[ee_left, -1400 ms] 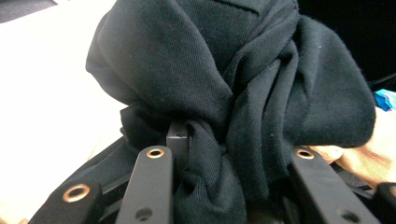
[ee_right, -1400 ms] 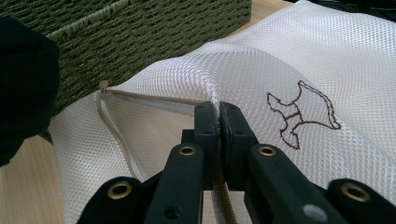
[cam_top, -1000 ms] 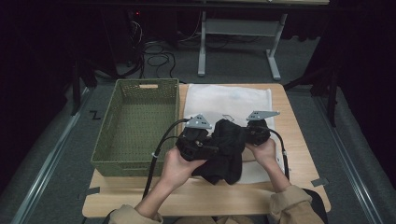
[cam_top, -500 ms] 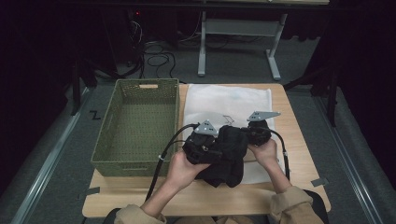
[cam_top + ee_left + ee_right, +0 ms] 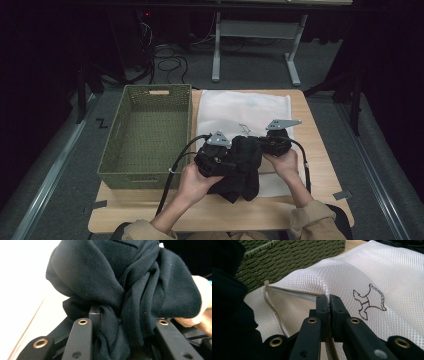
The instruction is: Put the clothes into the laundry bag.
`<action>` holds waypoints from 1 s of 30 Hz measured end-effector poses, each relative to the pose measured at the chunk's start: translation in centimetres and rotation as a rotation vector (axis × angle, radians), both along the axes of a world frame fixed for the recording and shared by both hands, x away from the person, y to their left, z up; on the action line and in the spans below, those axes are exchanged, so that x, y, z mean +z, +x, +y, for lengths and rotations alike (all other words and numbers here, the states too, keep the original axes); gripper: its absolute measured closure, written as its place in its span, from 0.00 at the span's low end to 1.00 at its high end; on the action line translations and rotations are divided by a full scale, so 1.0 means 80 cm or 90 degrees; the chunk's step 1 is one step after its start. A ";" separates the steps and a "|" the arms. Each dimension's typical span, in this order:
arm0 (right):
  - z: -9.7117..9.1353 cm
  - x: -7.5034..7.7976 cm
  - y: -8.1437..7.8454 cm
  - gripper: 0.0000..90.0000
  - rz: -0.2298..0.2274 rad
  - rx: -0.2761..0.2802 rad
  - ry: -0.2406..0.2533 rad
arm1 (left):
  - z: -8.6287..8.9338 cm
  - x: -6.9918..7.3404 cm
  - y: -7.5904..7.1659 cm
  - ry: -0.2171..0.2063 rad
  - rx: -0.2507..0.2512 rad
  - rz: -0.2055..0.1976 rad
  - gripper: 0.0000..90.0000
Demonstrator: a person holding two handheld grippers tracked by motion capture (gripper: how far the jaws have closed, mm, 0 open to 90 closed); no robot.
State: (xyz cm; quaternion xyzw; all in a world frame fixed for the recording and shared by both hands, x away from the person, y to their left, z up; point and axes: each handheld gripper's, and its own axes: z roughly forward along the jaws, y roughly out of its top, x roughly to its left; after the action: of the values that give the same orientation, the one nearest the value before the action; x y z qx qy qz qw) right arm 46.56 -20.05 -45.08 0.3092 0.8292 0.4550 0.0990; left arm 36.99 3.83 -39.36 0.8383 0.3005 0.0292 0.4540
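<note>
Left gripper view: left gripper (image 5: 110, 322) clamps black garment (image 5: 120, 285), fingertips buried | right gripper (image 5: 328, 305) pinches mesh bag (image 5: 387, 277)

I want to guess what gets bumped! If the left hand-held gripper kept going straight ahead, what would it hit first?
Probably the black cloth it already grips; beyond that, likely the person's other hand.

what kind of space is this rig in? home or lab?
Probably a lab or recording studio, not a home. The small light wooden table stands on grey carpet amid dark surroundings, loose black cables lie on the floor behind it, and a white metal desk frame stands further back.
</note>
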 end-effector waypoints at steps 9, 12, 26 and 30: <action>-0.003 0.003 -0.001 0.97 -0.003 -0.004 0.007 | -0.012 -0.014 0.003 0.032 -0.003 -0.001 0.73; -0.003 0.002 -0.001 0.97 -0.004 -0.002 0.004 | -0.015 -0.020 0.006 0.043 -0.001 0.001 0.73; -0.002 0.003 -0.003 0.97 -0.012 -0.004 0.003 | -0.025 -0.050 0.015 0.089 0.001 0.018 0.73; -0.002 0.005 -0.005 0.97 -0.016 -0.002 0.002 | -0.033 -0.058 0.019 0.098 -0.001 0.027 0.72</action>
State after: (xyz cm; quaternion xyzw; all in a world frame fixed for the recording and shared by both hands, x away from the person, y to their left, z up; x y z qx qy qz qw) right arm 46.14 -20.18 -44.69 0.3050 0.8267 0.4599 0.1101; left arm 38.47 1.21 -43.99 0.8713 0.3061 0.0341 0.3820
